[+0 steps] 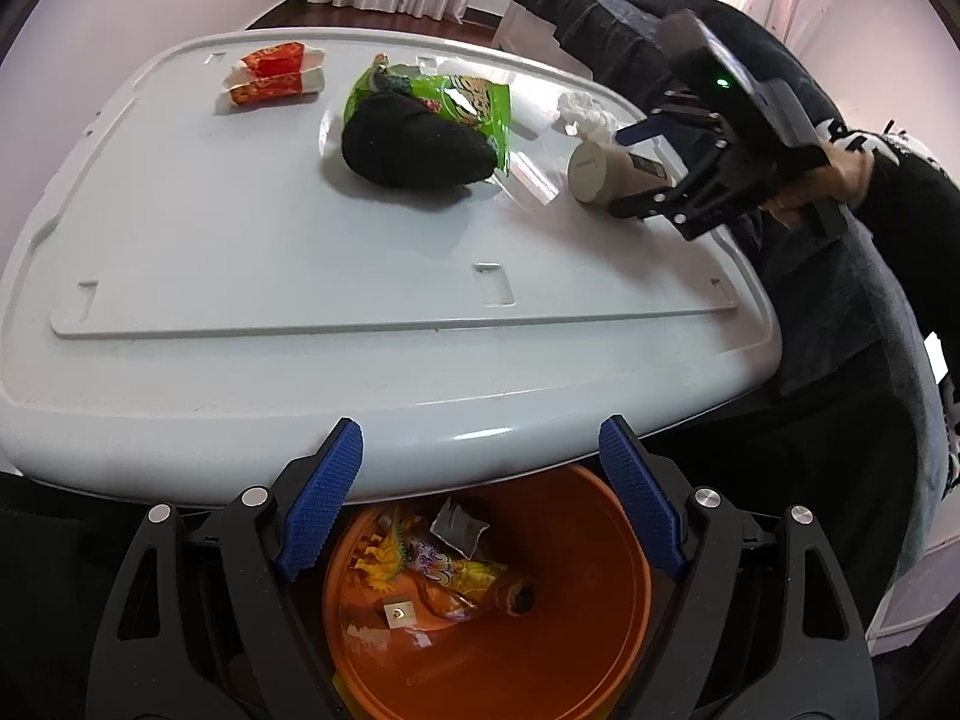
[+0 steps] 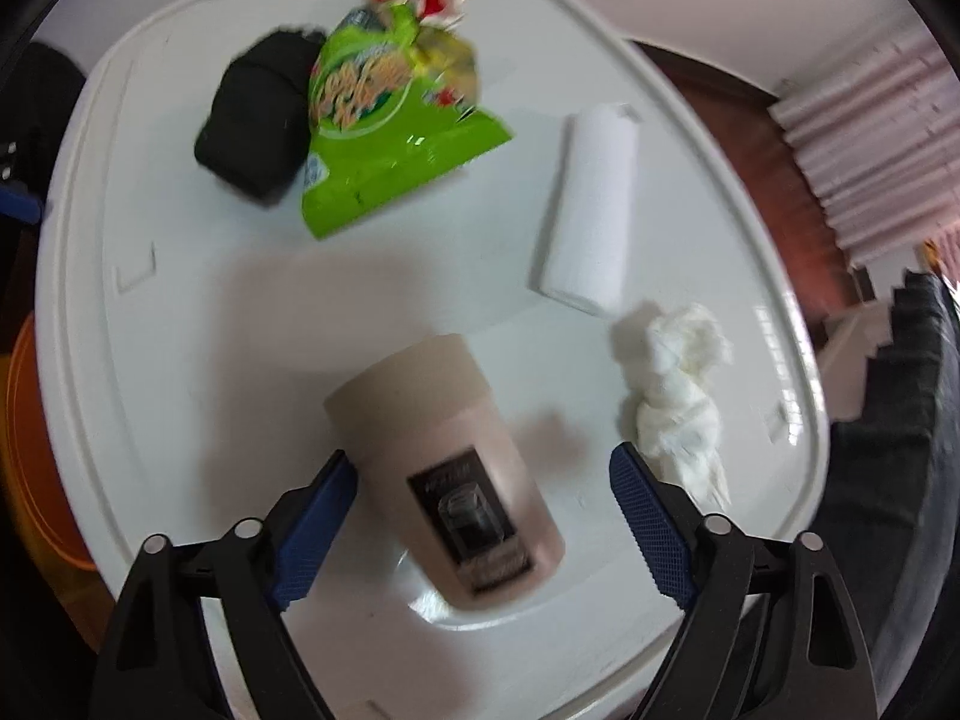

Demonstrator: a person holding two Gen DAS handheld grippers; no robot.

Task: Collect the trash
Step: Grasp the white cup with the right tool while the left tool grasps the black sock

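White bench [image 2: 180,360]: paper cup [image 2: 444,456] on its side, lower centre, between my open right gripper [image 2: 483,516]; left gripper [image 1: 480,498] open, empty. Risk: cup rolls away.

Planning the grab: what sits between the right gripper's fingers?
The paper cup lies on its side between the open right gripper's fingers, not yet pinched; the right wrist view shows it.
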